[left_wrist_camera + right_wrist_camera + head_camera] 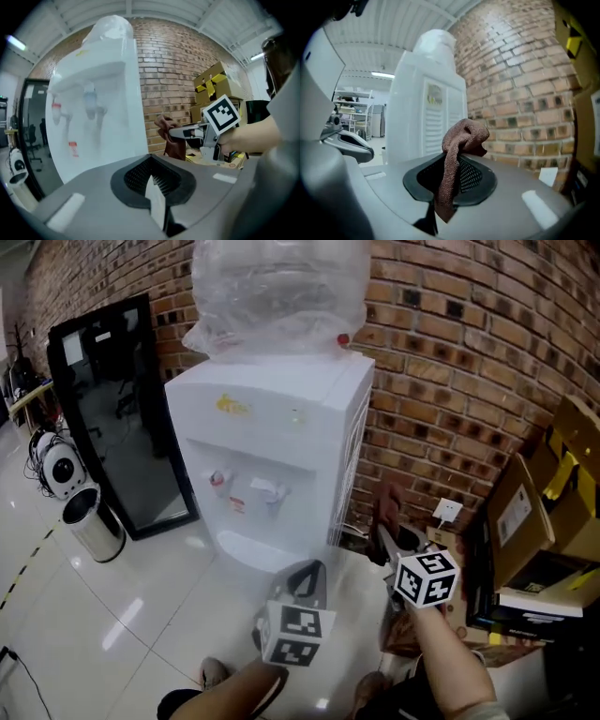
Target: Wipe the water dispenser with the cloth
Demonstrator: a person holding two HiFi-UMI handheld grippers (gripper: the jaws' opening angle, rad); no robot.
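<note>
Left claw (309, 574), right claw (382, 538) with one cloth (459, 140), one water dispenser (272, 427)

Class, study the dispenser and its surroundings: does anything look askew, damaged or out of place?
The bottle on the dispenser is shrouded in crumpled clear plastic. To its right, cardboard boxes lean askew in a jumble. No spill shows.
</note>
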